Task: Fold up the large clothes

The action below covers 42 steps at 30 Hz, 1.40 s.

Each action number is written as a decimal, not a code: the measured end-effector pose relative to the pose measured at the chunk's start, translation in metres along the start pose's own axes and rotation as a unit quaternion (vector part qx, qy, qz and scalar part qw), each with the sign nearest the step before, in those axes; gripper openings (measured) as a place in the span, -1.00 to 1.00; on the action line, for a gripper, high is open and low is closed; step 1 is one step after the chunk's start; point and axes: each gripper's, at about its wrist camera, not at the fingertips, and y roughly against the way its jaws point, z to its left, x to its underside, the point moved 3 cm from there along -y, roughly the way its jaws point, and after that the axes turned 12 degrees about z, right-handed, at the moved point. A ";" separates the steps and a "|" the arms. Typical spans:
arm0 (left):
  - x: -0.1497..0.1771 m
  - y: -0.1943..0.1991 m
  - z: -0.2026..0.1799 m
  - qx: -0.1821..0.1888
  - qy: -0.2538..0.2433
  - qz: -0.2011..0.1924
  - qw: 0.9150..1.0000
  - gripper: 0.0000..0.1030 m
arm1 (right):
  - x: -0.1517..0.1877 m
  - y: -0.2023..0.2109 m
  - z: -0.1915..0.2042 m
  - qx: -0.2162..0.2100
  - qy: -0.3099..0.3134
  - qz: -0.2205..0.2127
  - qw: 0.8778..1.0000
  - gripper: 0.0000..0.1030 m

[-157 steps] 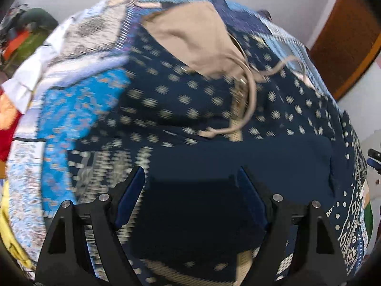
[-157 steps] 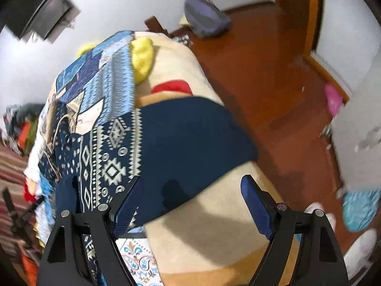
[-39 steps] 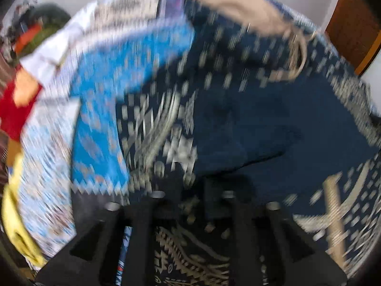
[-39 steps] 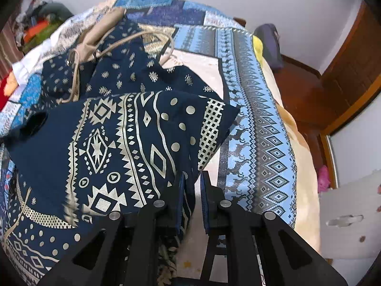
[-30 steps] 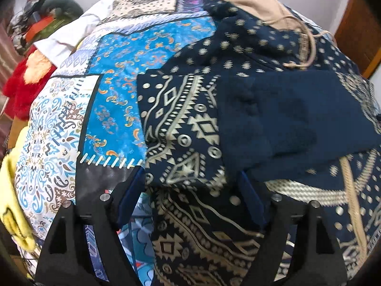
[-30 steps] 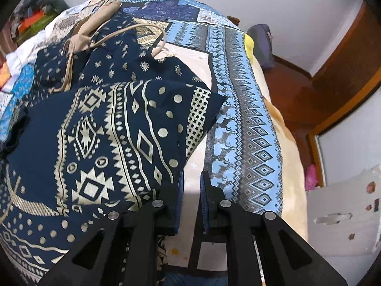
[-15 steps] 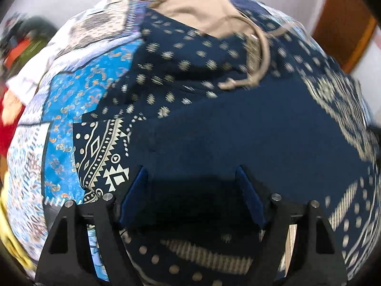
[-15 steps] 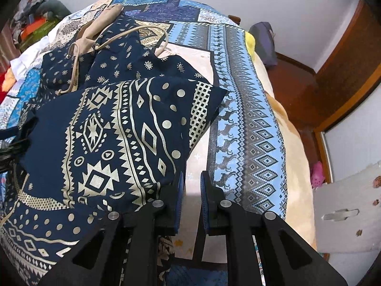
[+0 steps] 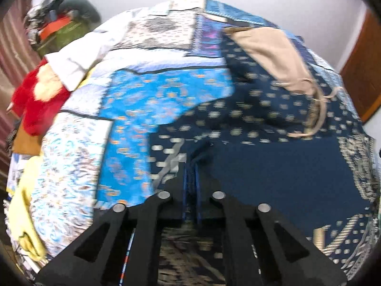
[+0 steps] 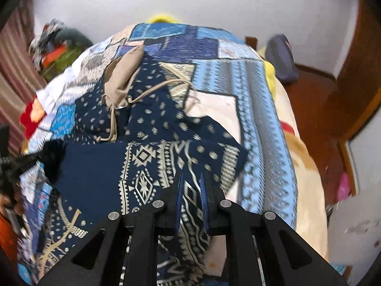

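A large navy garment with gold geometric print (image 10: 147, 166) lies spread on the bed, its plain navy inner side (image 9: 281, 178) turned up in the left wrist view. My left gripper (image 9: 190, 166) is shut on a bunched fold of the garment's left edge. My right gripper (image 10: 191, 178) is shut on the printed right edge, lifting it slightly. A beige drawstring bag (image 10: 123, 81) lies on the garment's far part, its cord (image 9: 316, 116) trailing over the dotted cloth.
A blue patchwork quilt (image 9: 147, 100) covers the bed (image 10: 307, 190). A heap of clothes (image 9: 54, 28) and a red plush toy (image 9: 38, 102) lie at the left. Wooden floor (image 10: 319, 109) and a grey backpack (image 10: 281, 57) are at the right.
My left gripper has gone from open above the garment to shut on a fold at its left edge. My right gripper stays shut on the right edge and has pulled back, raising it.
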 end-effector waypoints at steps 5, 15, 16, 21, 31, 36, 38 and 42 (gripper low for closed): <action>0.013 -0.037 0.032 -0.031 0.014 0.039 0.999 -0.89 | 0.007 -0.031 0.018 0.056 0.037 0.015 0.998 -0.82; 0.041 -0.072 0.069 -0.030 0.042 0.079 0.996 -0.89 | 0.018 -0.050 0.015 0.084 0.067 0.033 0.994 -0.82; 0.042 -0.072 0.068 -0.035 0.035 0.079 0.996 -0.89 | 0.019 -0.050 0.015 0.090 0.068 0.032 0.993 -0.82; 0.051 -0.072 0.060 -0.054 0.008 0.083 0.995 -0.89 | 0.024 -0.050 0.018 0.146 0.066 0.027 0.987 -0.82; 0.073 -0.007 0.045 -0.045 -0.005 0.038 0.998 -0.05 | 0.035 -0.039 -0.030 0.135 0.004 0.024 0.990 0.83; 0.054 0.032 0.038 -0.046 -0.023 -0.014 0.999 0.29 | 0.036 -0.014 -0.052 0.077 -0.040 0.008 0.996 0.83; 0.043 0.046 0.028 -0.037 -0.032 -0.029 0.998 0.39 | 0.028 -0.001 -0.052 0.053 -0.042 -0.003 0.998 0.83; -0.002 0.065 0.007 -0.024 -0.054 -0.058 0.997 0.62 | -0.004 0.021 -0.045 -0.002 -0.046 -0.024 0.999 0.83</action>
